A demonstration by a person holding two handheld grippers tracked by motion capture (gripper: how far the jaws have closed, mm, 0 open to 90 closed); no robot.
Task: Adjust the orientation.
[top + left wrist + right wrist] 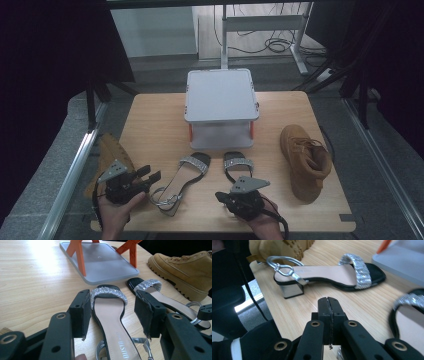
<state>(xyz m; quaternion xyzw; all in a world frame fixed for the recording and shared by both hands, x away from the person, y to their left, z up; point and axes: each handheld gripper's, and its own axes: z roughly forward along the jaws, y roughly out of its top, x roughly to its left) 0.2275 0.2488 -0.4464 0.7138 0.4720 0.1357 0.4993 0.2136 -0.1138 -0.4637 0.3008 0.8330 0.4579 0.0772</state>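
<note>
Two black sandals with glittering straps lie side by side at the front of the table: the left sandal [185,177] [110,315] [329,275] and the right sandal [237,164] [150,286] [409,312]. My left gripper [150,175] [112,312] is open just left of the left sandal's heel, jaws either side of my line of sight to its insole, touching nothing. The right gripper [220,196] [329,307] is shut and empty, above the wood between the two heels. It points toward the left sandal's silver ankle strap.
A grey shelf stand [220,100] [105,262] [402,260] on orange legs stands behind the sandals. One tan boot [305,160] [185,267] lies at the right; another tan boot [112,150] [279,247] sits at the table's left edge by my left hand.
</note>
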